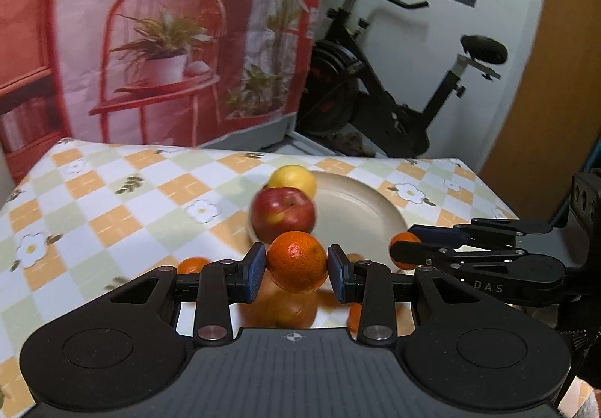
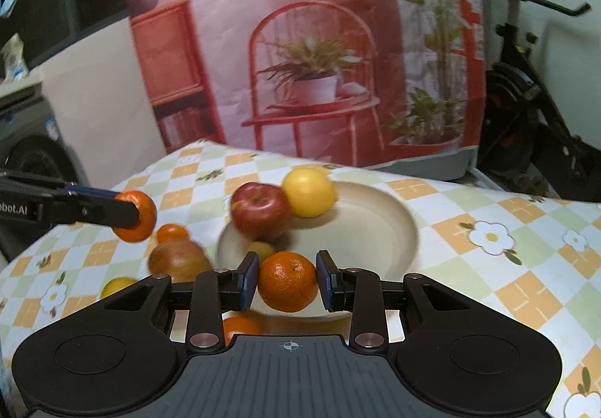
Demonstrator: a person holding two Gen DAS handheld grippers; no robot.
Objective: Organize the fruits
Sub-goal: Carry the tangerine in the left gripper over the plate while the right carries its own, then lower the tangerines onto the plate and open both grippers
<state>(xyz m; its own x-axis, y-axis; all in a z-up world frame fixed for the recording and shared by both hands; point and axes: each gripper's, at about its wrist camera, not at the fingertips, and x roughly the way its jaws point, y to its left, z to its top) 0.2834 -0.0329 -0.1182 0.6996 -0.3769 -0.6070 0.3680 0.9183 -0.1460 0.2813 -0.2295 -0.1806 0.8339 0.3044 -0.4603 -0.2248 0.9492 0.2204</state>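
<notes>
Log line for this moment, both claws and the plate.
left claw: shut on orange | right claw: shut on tangerine | plate: red apple, yellow fruit

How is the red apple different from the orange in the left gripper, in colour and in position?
The red apple is dark red with a yellow patch; the orange is bright orange. The apple rests at the rim of the plate; the orange is held off the table between the left gripper's pads. Both are round fruit.
</notes>
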